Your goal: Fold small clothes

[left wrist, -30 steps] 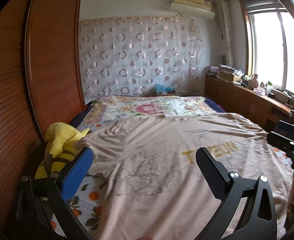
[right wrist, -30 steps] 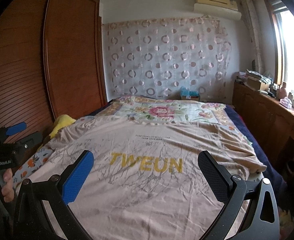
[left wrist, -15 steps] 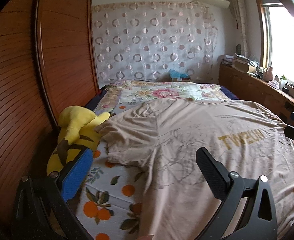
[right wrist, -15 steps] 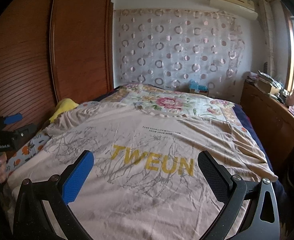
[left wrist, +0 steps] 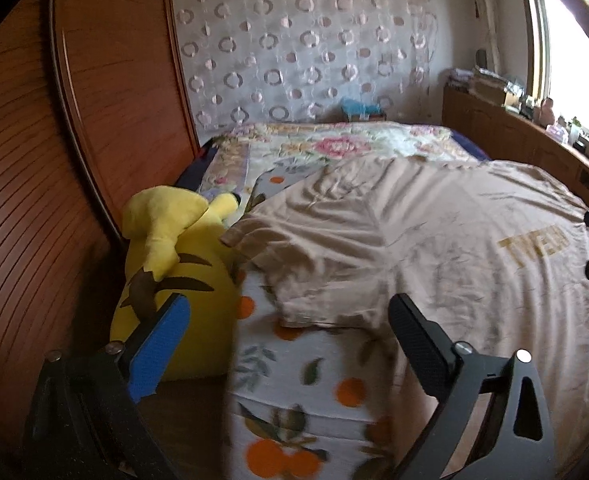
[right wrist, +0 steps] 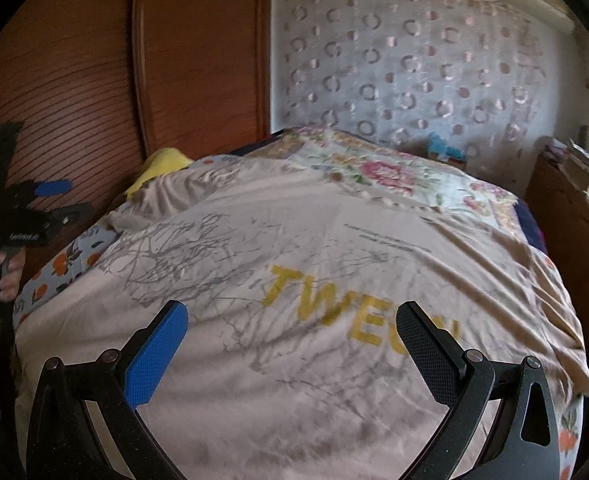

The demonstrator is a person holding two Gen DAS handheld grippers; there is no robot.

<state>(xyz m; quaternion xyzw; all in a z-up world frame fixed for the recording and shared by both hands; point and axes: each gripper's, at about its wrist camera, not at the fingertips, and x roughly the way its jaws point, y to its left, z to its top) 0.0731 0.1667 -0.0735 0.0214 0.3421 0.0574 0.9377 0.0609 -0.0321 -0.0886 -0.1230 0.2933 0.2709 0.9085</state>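
Left wrist view: the left tongs are held with fingers spread apart and nothing between them, low beside the bed's left edge.
Right wrist view: the right tongs are likewise held apart and empty, poised above the lower front of the shirt.
Task item: a beige cotton T-shirt printed with yellow "TWEUN" lettering and grey branch lines is spread front-up across the bed, which suits folding because both sleeves and the hem are exposed.
Left sleeve: the beige short sleeve is seen lying wrinkled near the bed's left edge, just ahead of the left tongs; that sleeve is judged to be the intended grasp point.
Bed: a white bedsheet patterned with oranges and leaves is visible under the shirt, with a floral quilt farther back.
Obstacle: a yellow plush toy with brown stripes is wedged between the bed and the red-brown wooden wardrobe, touching or nearly touching the sleeve's tip, so it could be snagged.
Other hand: the left tongs are also seen from the right wrist camera, at the far left beside the wardrobe.
Progress: no fold is yet visible in the shirt.
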